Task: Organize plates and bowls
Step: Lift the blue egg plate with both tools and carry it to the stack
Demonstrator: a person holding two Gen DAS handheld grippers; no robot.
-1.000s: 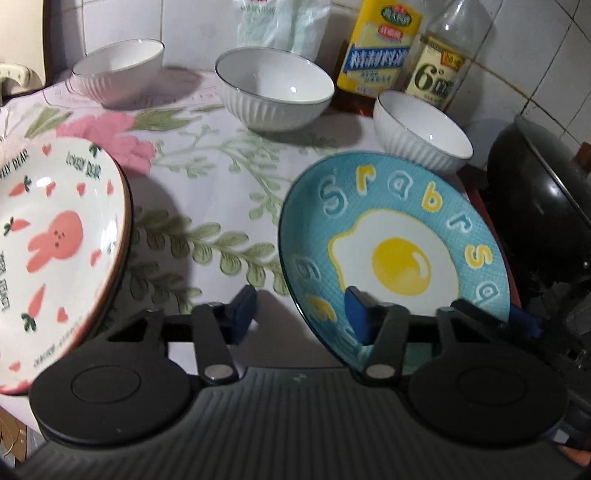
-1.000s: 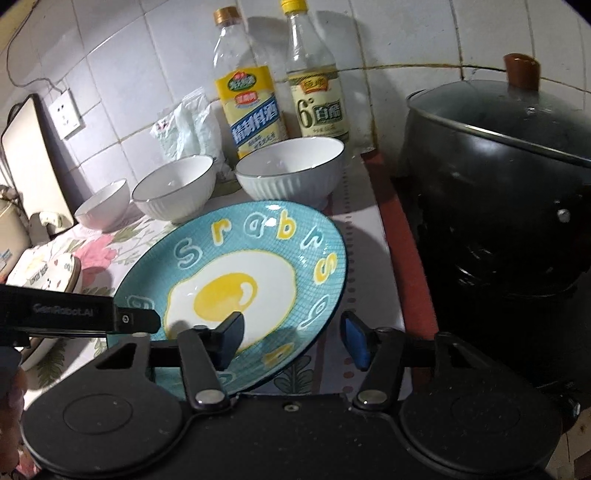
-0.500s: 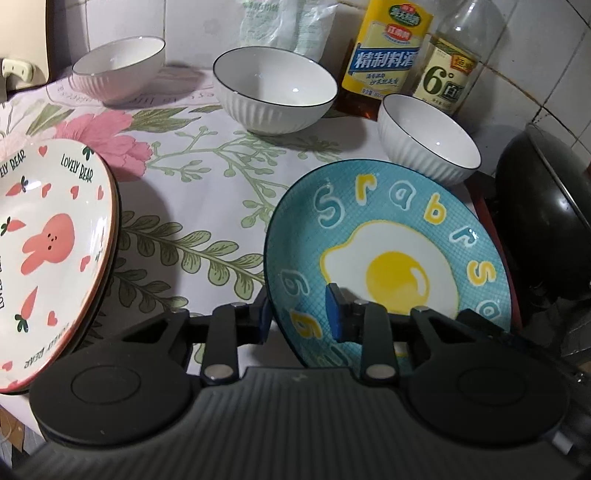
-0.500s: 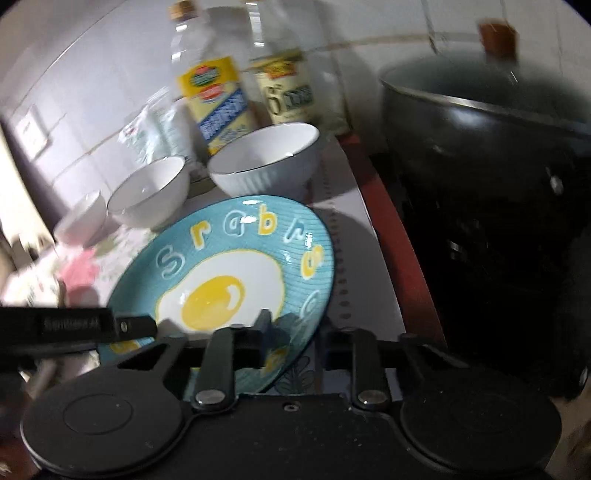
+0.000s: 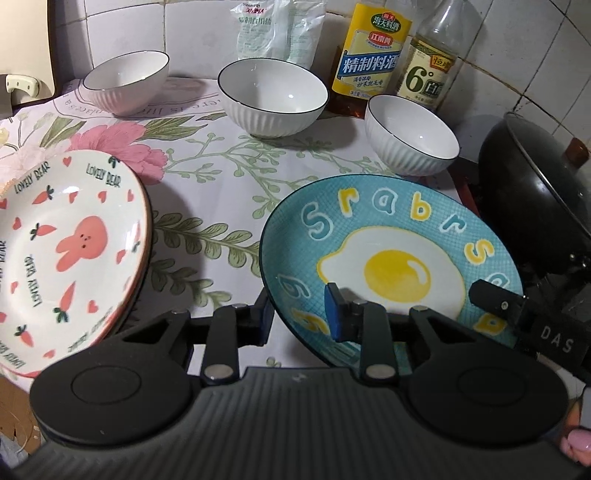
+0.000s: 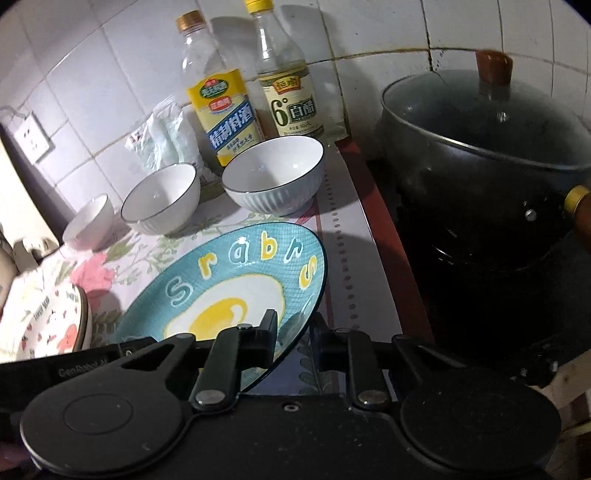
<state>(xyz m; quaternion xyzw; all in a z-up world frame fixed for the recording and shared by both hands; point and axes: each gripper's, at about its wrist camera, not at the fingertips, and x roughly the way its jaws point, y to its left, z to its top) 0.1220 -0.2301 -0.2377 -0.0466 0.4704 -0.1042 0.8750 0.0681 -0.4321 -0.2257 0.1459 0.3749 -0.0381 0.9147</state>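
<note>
A blue fried-egg plate is held tilted above the flowered cloth. My left gripper is shut on its near-left rim, one finger under and one over. My right gripper is shut on its near-right rim in the right wrist view, where the plate also shows. A white rabbit plate lies on a stack at the left. Three white ribbed bowls stand at the back: left, middle, right.
A black lidded pot stands on the stove at the right, close to the plate's edge. Two bottles and a plastic bag stand against the tiled wall. A wall socket is at the left.
Both grippers have closed onto the blue plate's rim. The plate has lifted off the cloth and tilted, and shifted slightly left.
</note>
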